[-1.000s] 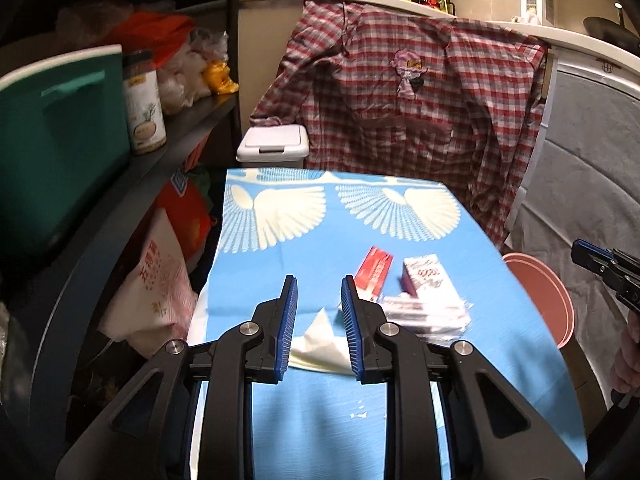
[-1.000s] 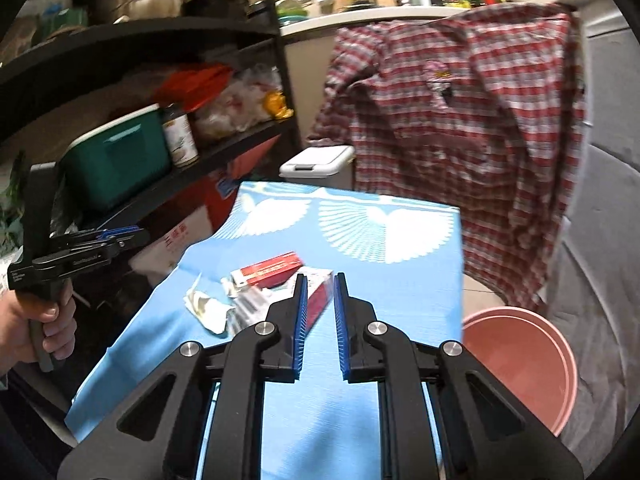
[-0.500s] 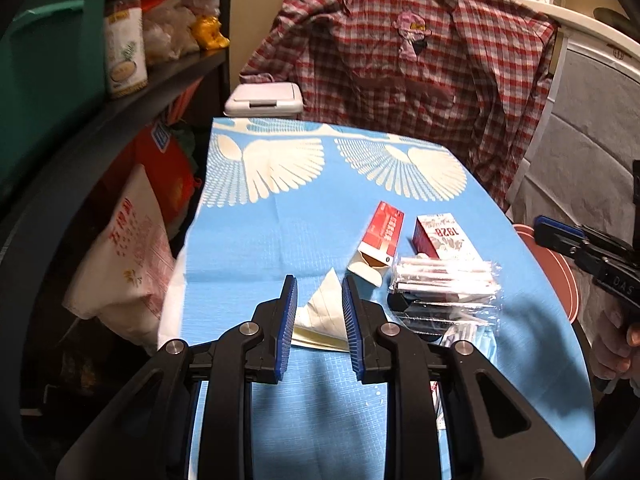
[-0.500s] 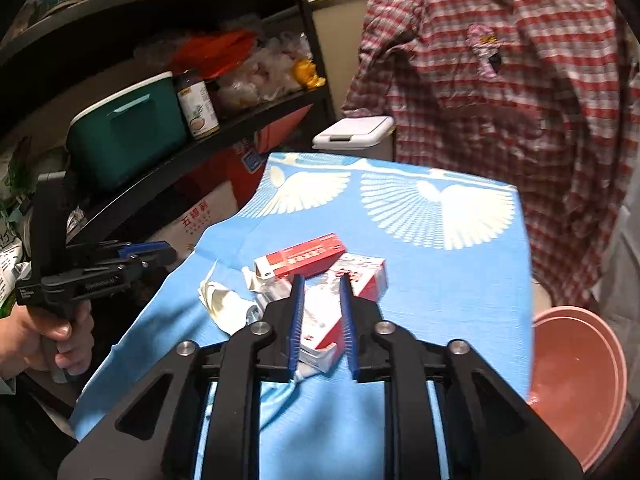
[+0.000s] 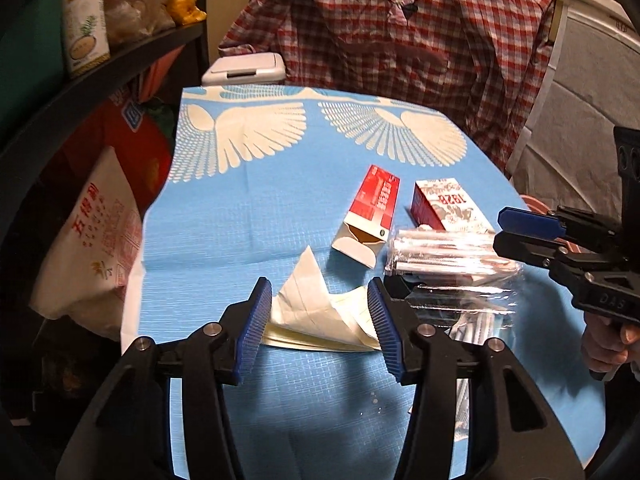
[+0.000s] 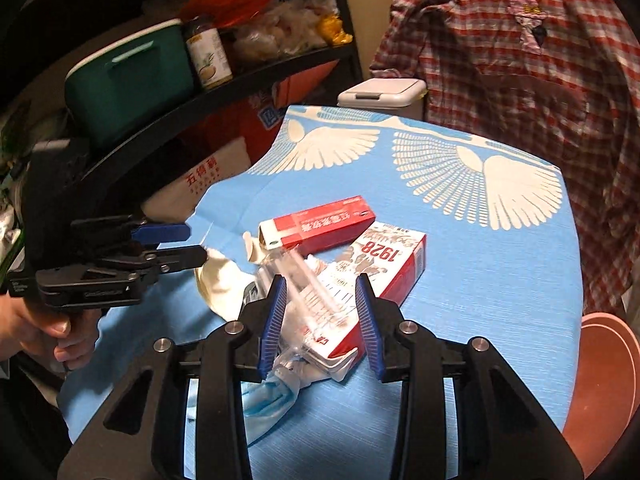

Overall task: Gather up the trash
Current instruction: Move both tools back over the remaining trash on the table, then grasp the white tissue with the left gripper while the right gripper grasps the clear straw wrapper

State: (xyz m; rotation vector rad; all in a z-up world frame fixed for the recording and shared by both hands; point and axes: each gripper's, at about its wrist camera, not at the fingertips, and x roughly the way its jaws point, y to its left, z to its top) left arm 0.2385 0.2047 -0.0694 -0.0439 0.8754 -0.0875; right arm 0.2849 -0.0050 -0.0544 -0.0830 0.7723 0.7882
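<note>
**Trash pickup: approach stage, both grippers spread**

Left gripper [image 5: 319, 320]: released, straddling crumpled paper [image 5: 316, 312] on blue tablecloth [image 5: 240, 220]. Right gripper [image 6: 320, 312]: released, poised over clear wrapper [image 6: 308, 284] and the 1928 carton [image 6: 384, 264]. Red box [image 6: 320, 222] just ahead, untouched. Pink basin [image 6: 604, 368] to the right, below the table edge; likely the drop point. Next: lower, then close on paper and wrapper.

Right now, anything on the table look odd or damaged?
Yes. The slim red carton lies with its end flap torn open. A crumpled paper wrapper sits between the open left gripper fingers. White specks dot the blue cloth nearby.
</note>
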